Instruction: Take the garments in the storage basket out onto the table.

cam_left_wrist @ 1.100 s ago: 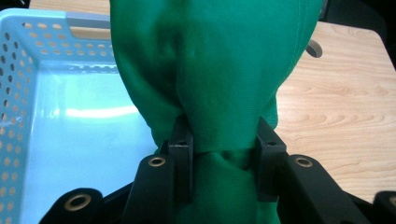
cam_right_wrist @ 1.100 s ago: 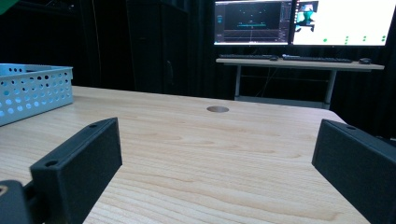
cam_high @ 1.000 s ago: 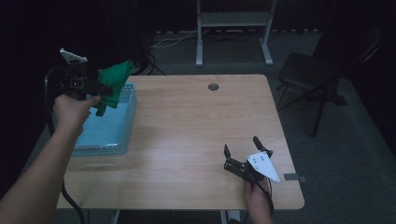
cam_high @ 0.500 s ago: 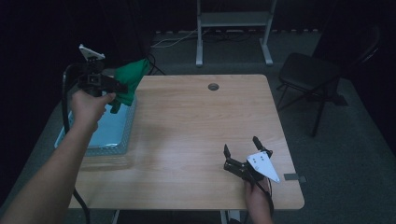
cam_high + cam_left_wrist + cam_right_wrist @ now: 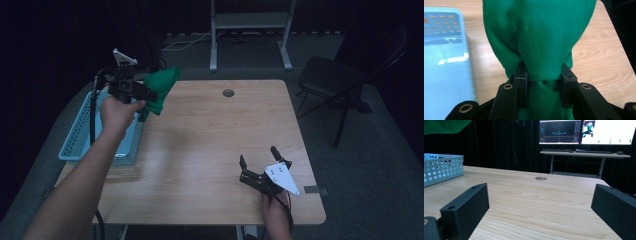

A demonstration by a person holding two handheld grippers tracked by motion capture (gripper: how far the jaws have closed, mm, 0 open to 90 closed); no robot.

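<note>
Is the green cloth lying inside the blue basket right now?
No, the green cloth hangs clamped in the left gripper, held up in the air over the table beside the blue basket.

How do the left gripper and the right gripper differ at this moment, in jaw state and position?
The left gripper is shut on the green cloth; the right gripper stands open with nothing between its jaws. The left gripper is raised by the blue basket at the far left; the right gripper sits low at the table's near right edge. Both have black jaws and are hand-held.
</note>
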